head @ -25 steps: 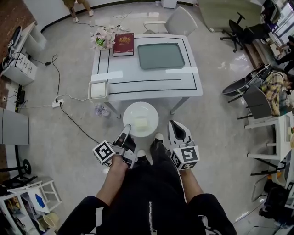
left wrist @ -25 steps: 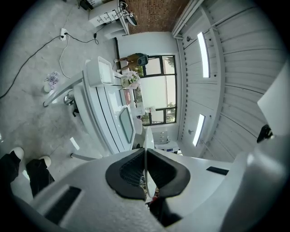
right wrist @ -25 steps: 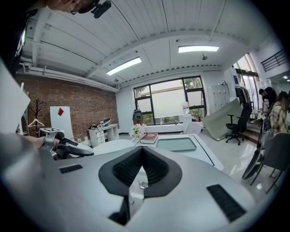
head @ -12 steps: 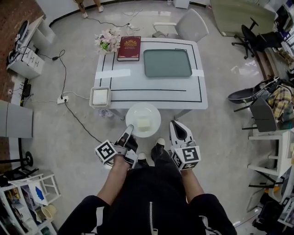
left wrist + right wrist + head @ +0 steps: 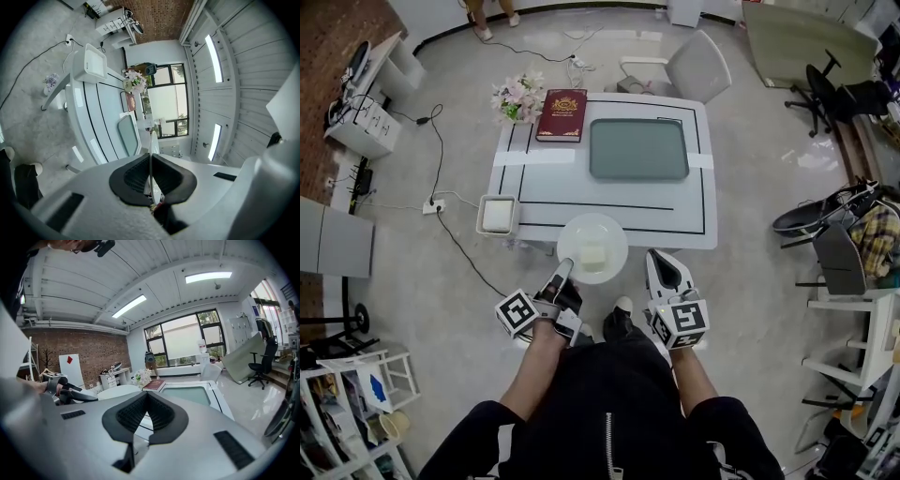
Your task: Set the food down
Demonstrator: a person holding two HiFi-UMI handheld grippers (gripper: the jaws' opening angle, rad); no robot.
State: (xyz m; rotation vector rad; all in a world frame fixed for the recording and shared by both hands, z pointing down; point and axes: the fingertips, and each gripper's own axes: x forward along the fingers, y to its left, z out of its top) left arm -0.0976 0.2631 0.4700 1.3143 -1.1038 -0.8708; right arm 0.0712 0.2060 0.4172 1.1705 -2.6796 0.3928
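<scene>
One relation decides the coming move: the white plate (image 5: 580, 228) juts straight ahead of the left gripper (image 5: 565, 265), and the counter (image 5: 609, 192) lies just beyond it along that same line. The left gripper is clamped on the plate's near rim. In the left gripper view that rim runs edge-on between the closed pads. A pale block of food (image 5: 593, 254) rests on the plate, a little toward the gripper side of centre.

From the head view the plate's far half overlaps the counter's near edge. I cannot tell from above how high it rides over the top, or whether it is already over the surface.

My right gripper (image 5: 656, 255) hangs just beside the plate on its right, apart from it, jaws together with nothing between them. The left hand alone carries the load, so it is the one that counts.

I judge the landing place to be the bare strip of counter between the near edge and the dark green tray (image 5: 638, 149). The white square box (image 5: 498, 215) sits at the near left corner, close to the plate's left side. The red book (image 5: 562, 102) and the flowers (image 5: 515, 94) are well apart at the far left.

The move ahead looks like a push forward, then a lowering. I would keep the plate level so the block does not slide off.
</scene>
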